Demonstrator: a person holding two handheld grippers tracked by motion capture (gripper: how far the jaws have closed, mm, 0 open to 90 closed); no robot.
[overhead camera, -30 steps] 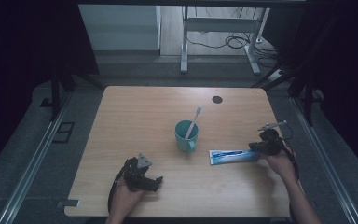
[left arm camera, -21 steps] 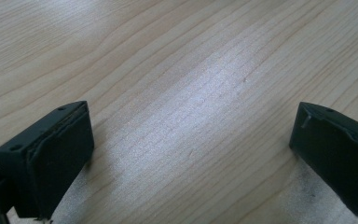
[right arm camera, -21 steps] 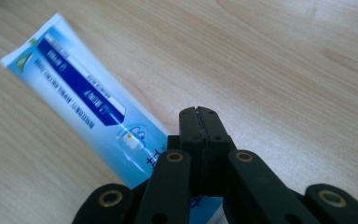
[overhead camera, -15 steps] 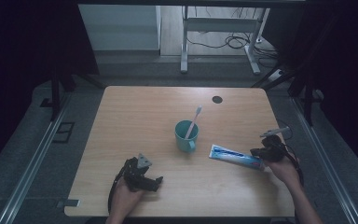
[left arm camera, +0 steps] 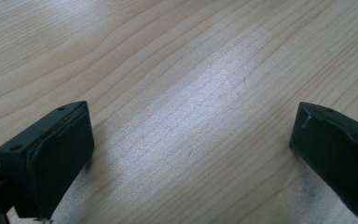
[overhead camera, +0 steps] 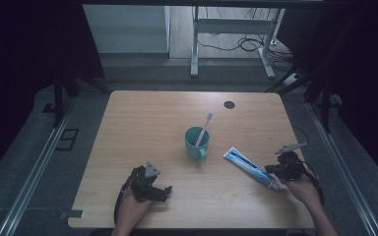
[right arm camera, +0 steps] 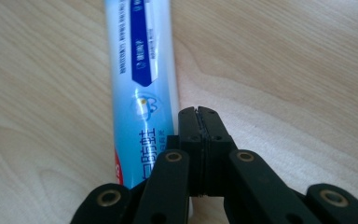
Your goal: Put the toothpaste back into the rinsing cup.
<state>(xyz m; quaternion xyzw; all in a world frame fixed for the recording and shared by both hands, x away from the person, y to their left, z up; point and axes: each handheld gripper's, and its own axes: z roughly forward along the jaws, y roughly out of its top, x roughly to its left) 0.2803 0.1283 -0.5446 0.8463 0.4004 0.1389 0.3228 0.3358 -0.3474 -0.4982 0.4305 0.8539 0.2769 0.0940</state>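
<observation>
The cap end of the tube is cut off at the bottom edge of the right gripper view, behind the linkage of the right hand-held gripper. Its print is too small to be read in the high view. The jaws of this hand-held gripper are pressed together with nothing between them; the tube is lying flat on the worktop just beside them, at their left, and whether it is touched cannot be told. The jaws of the left hand-held gripper are held wide apart over bare wood, and nothing is held. In the high view, the lower part of the toothbrush is hidden inside the cup, which is standing well apart from both hand-held grippers, between them and farther from the person. One tube, one cup, one toothbrush and two hand-held grippers are counted.
</observation>
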